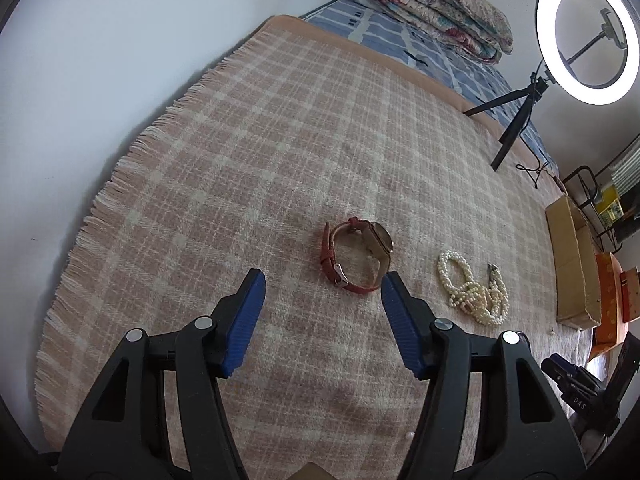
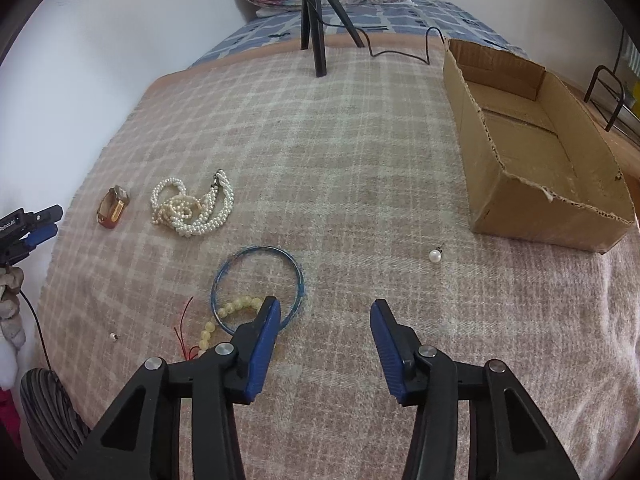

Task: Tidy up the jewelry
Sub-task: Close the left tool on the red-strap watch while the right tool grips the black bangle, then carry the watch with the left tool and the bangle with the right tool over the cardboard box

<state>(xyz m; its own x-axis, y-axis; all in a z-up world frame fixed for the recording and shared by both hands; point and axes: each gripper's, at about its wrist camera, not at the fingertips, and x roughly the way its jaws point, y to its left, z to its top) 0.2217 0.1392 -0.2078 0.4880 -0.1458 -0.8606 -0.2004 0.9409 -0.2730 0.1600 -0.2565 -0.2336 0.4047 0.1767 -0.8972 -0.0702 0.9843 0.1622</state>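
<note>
On the plaid blanket (image 2: 340, 140) the jewelry lies spread out singly, which suits picking one piece at a time; the open cardboard box (image 2: 476, 148) at the far right, with no jewelry visible inside, looks like the place it is meant to go.

Going left to right in the right wrist view: the left gripper (image 2: 42, 222) pokes in at the edge, aimed toward the red-strapped wristwatch (image 2: 113, 208). In the left wrist view that gripper (image 1: 322, 276) stands spread wide and holds nothing, with the wristwatch (image 1: 354, 258) just ahead, near the tip of one blue pad, likely its next pick. Beside the watch sits a tangled multi-strand pearl necklace (image 2: 192, 208). Nearer the camera lie a yellow bead bracelet with red cord (image 2: 224, 316) and a blue bangle (image 2: 258, 288) overlapping it. The right gripper (image 2: 324, 306) is also wide open and empty, one pad covering the bangle's near edge. Farther right, a single pearl earring (image 2: 435, 256) rests near the box, not touching it.

Count: one watch, one pearl necklace, one bangle, one bead bracelet, one earring, one box. A tiny pale object (image 2: 113, 336) is too small to identify.
</note>
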